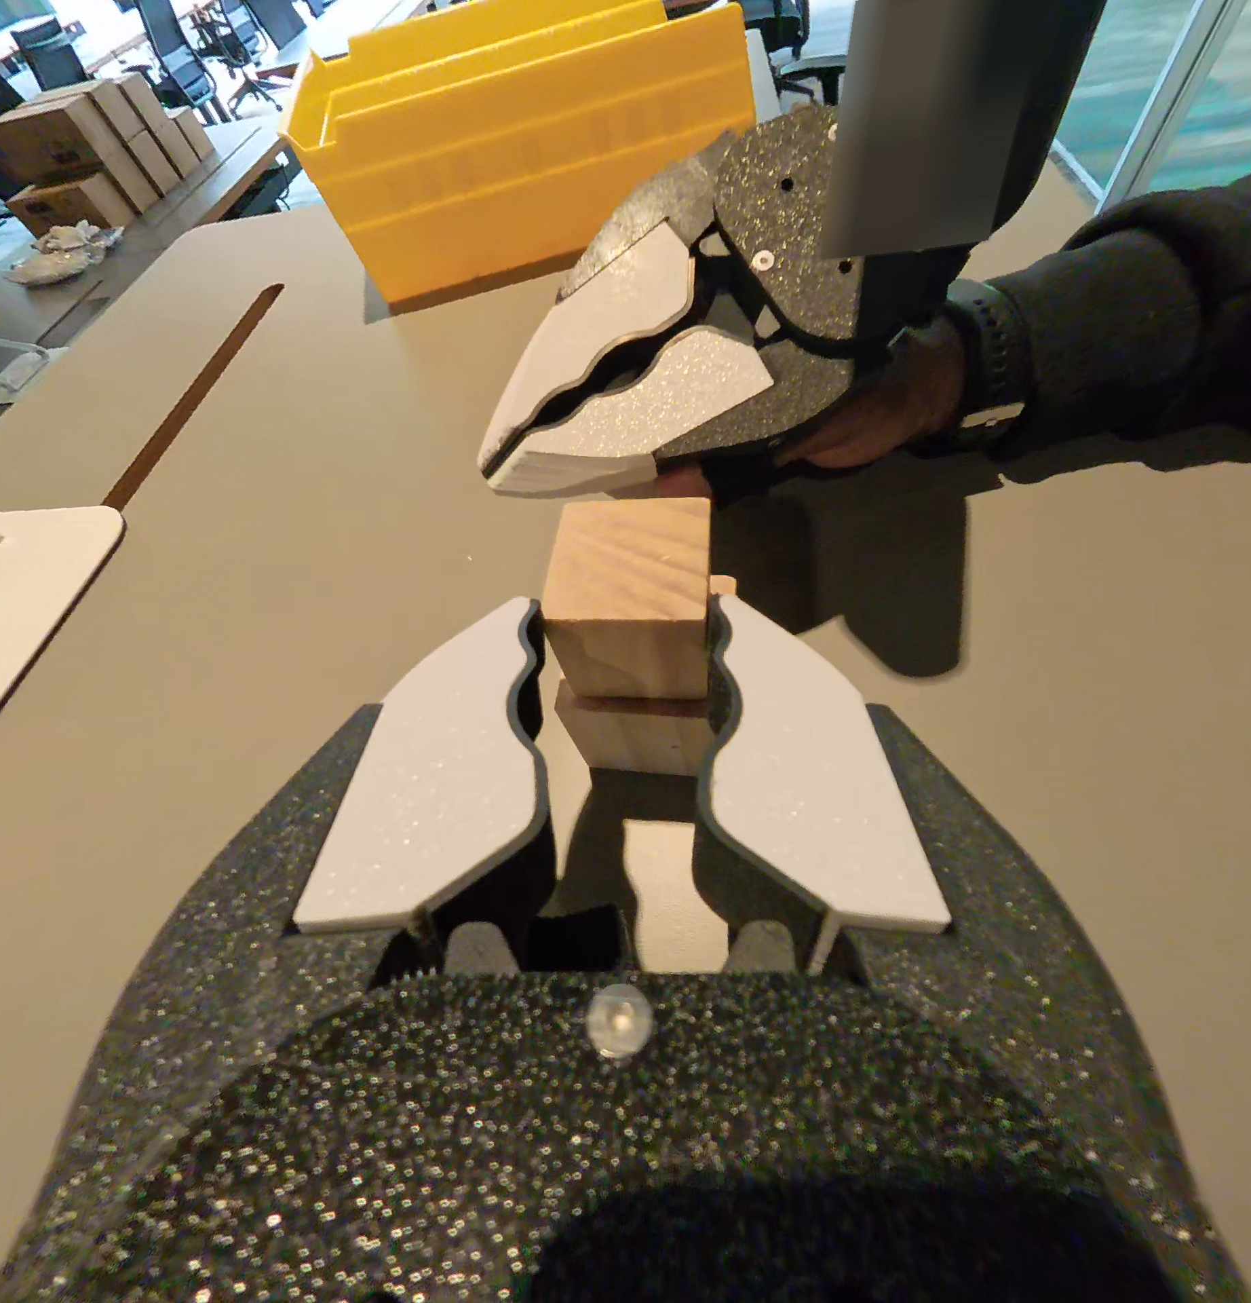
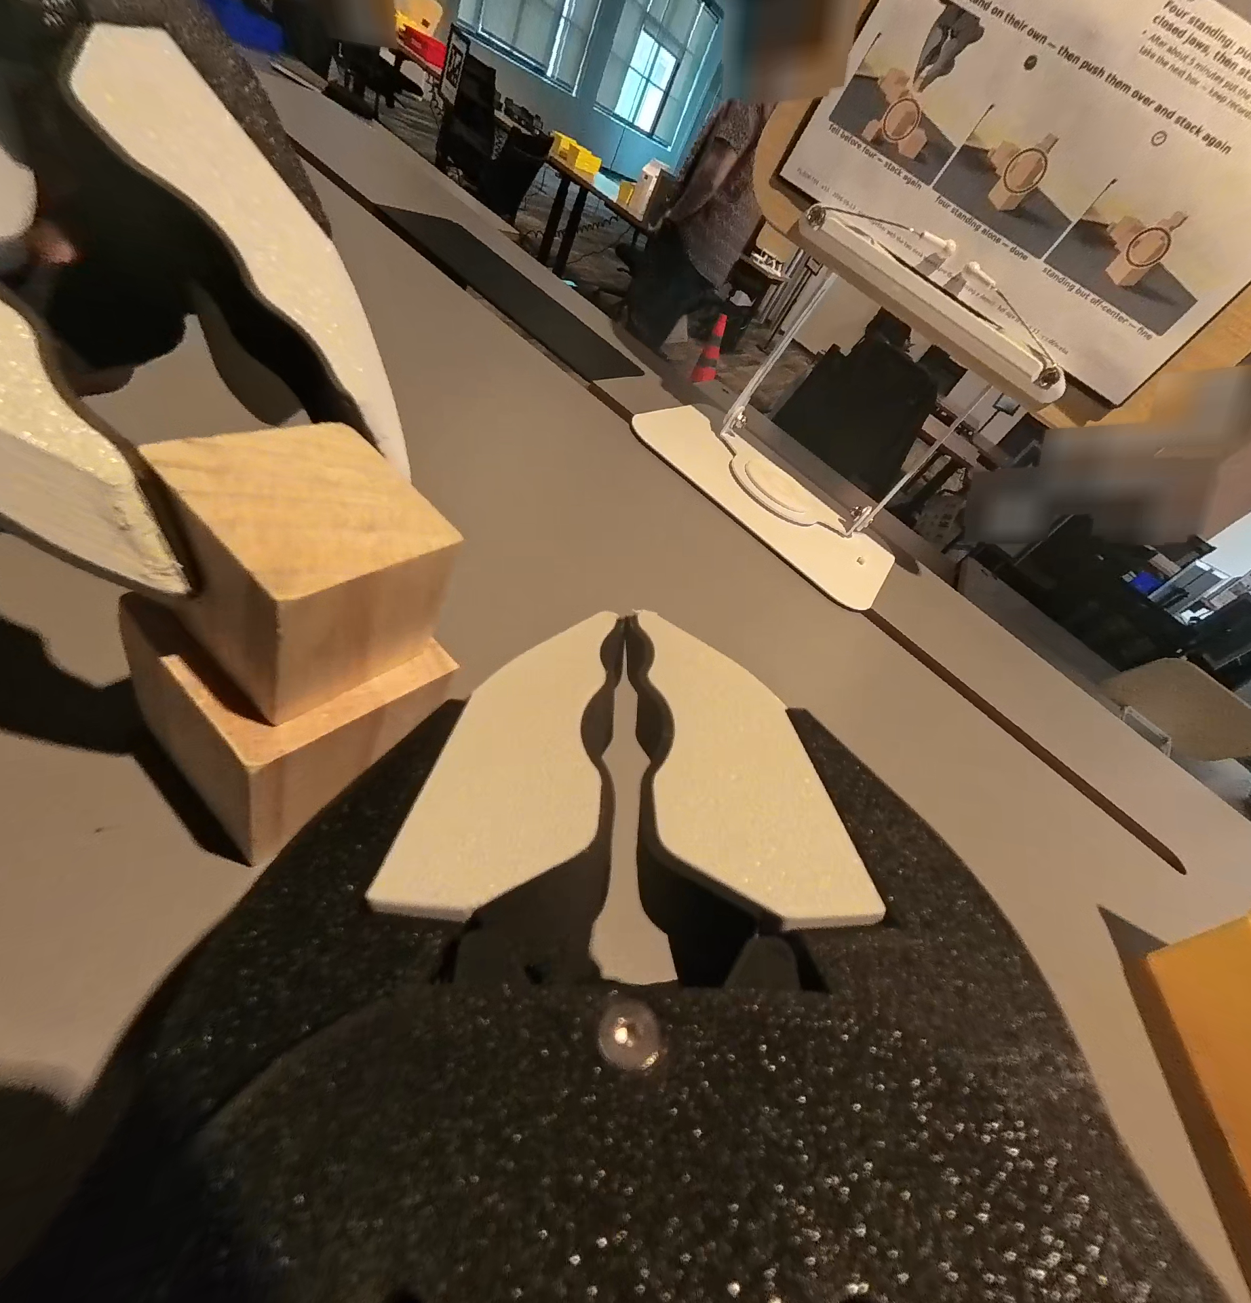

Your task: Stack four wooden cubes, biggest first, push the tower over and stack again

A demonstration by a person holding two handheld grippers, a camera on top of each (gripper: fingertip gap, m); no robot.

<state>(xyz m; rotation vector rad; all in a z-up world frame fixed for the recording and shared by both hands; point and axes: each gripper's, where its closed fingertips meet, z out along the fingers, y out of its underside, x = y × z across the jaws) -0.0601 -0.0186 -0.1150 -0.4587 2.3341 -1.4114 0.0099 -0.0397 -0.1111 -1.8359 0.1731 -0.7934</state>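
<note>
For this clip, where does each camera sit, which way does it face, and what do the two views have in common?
Left wrist view: sits on the left gripper, looking along its fingers at the upper cube they grip, toward a yellow bin; the right gripper and the hand holding it show beyond.
Right wrist view: sits on the right gripper, shut and empty, facing across the grey table toward a white stand; the left gripper enters at left.
Shared: both grippers, the upper cube and the lower cube under it.

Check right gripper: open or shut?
Shut. In its own wrist view the right gripper has both fingertips touching with nothing between them; the left wrist view shows the same.
</note>
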